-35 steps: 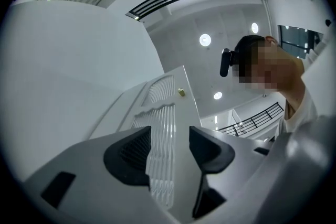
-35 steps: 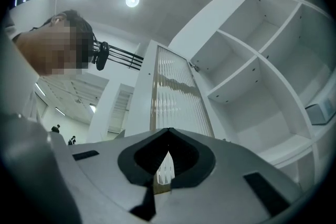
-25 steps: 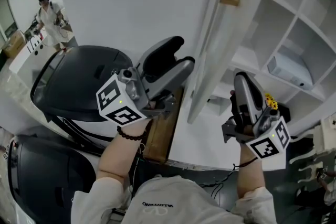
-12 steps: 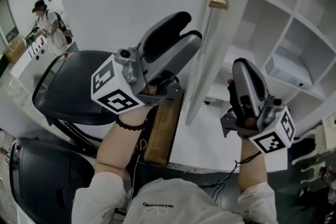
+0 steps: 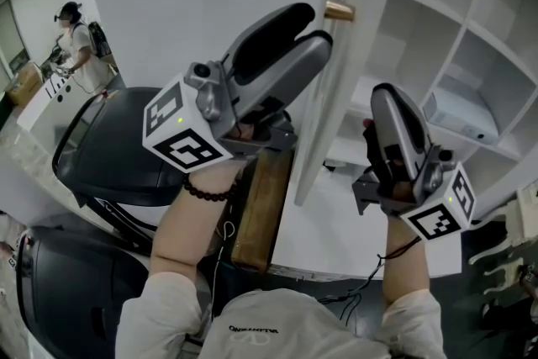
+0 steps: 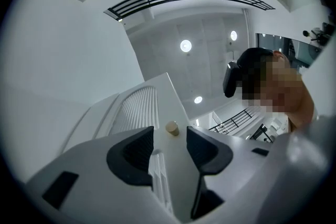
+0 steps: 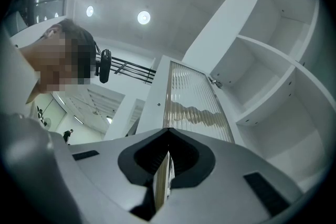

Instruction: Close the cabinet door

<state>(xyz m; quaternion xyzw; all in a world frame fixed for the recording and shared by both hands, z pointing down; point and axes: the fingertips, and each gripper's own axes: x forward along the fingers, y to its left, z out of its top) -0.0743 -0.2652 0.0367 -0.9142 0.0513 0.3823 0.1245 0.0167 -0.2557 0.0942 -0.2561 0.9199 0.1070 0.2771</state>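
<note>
The left gripper (image 5: 311, 25) points up at the outer face of the cabinet door (image 5: 318, 151). Its 2 jaws are apart and have just been closing a little. The small brass knob (image 6: 172, 128) shows in the gap beyond the tips, but the pads are not on it and nothing is held. The right gripper (image 5: 388, 101) is on the other side of the door with its tips together, and I see nothing pinched in them (a thin tan strip shows only through the hollow behind the tips).

The door stands open, edge-on to the person, between the 2 grippers. The white shelves (image 5: 471, 38) of the cabinet lie uncovered to its right.

I judge the door stiff and fairly light, swinging freely on its hinges, so a steady push should carry it shut. Its middle is a ribbed glass panel (image 7: 197, 97), which is likely fragile and slick, so contact belongs on the white frame. The knob is the natural hold, though it is small, round and smooth and could slip from the pads. A flat push on the frame near the knob side gives the most leverage
</note>
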